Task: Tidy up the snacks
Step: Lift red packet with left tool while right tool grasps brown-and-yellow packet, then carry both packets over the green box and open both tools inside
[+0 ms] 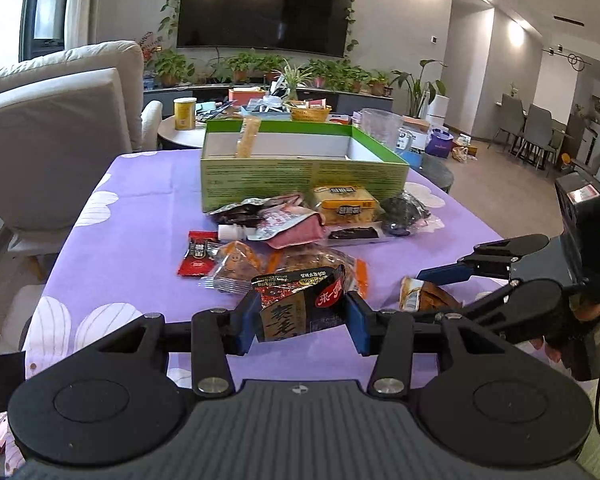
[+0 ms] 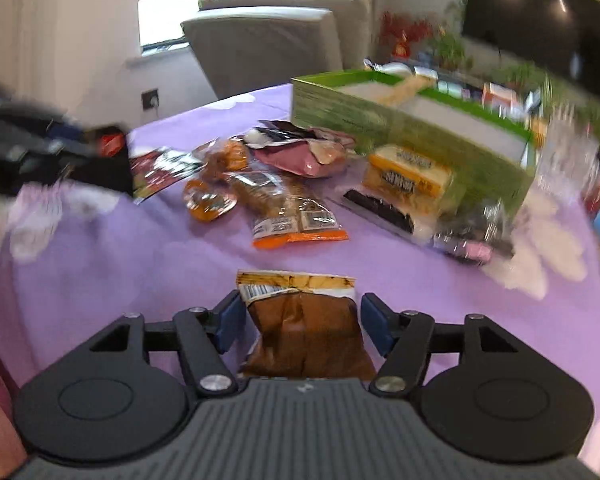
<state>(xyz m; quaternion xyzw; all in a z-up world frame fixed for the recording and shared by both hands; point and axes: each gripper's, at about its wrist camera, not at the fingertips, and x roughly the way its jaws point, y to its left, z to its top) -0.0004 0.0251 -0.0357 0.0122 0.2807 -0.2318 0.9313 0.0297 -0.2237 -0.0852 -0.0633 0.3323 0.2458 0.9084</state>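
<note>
My left gripper (image 1: 300, 320) is shut on a black and red snack packet (image 1: 300, 304) and holds it above the purple tablecloth (image 1: 140, 216). My right gripper (image 2: 302, 326) sits around a brown and yellow snack packet (image 2: 304, 320); its blue pads (image 2: 230, 320) stand a little apart from the packet's sides. That gripper (image 1: 456, 276) and its packet (image 1: 424, 296) also show in the left wrist view. A green open box (image 1: 300, 160) stands at the far side with one long beige snack stick (image 1: 247, 137) inside. A pile of snacks (image 1: 292, 224) lies in front of it.
The pile holds a yellow packet (image 1: 346, 200), a pink pouch (image 1: 296, 232), a red sachet (image 1: 198, 254) and orange-wrapped pastries (image 2: 288, 208). A white armchair (image 1: 56, 120) stands left of the table. A low round table (image 1: 188, 132) with a yellow can (image 1: 185, 113) is behind the box.
</note>
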